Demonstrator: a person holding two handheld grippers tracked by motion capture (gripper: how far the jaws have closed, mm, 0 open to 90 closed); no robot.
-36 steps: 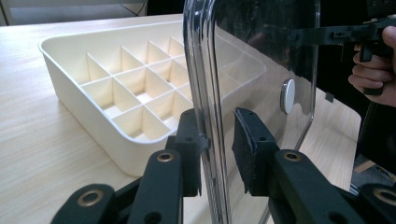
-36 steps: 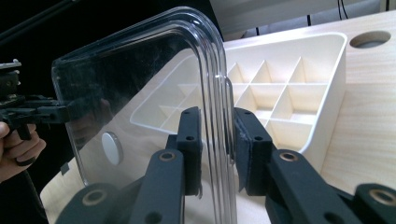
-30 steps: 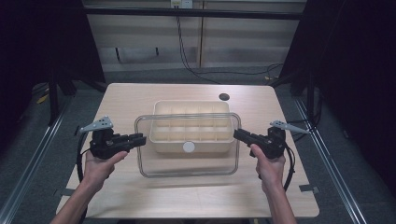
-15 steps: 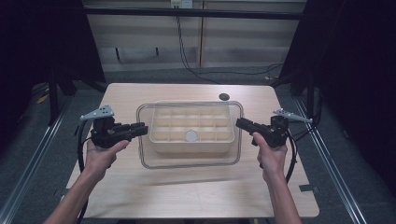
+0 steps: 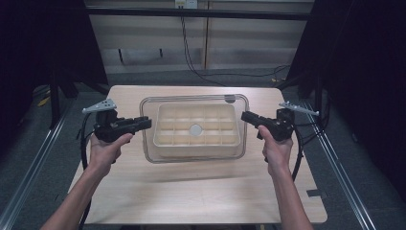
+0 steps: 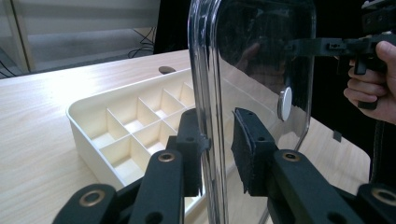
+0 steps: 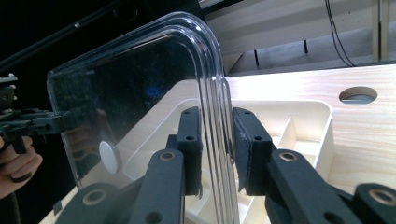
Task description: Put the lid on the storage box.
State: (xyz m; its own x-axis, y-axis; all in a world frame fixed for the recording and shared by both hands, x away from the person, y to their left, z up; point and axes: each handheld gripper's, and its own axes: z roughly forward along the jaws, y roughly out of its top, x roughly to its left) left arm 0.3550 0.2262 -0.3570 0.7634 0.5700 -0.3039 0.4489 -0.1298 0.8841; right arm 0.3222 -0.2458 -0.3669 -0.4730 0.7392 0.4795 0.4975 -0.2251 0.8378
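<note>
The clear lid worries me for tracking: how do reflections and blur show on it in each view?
High view: soft overall, the lid faint except its shiny rim over the tray. Left gripper view: lid mirrors the dark room and the right gripper; jaws sharp. Right gripper view: bright rim glare, dark panel reflecting a hand.

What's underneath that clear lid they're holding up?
Under the clear lid sits a cream tray split into compartments; those seen through the lid look empty. The lid's white knob covers a spot of the grid.
</note>
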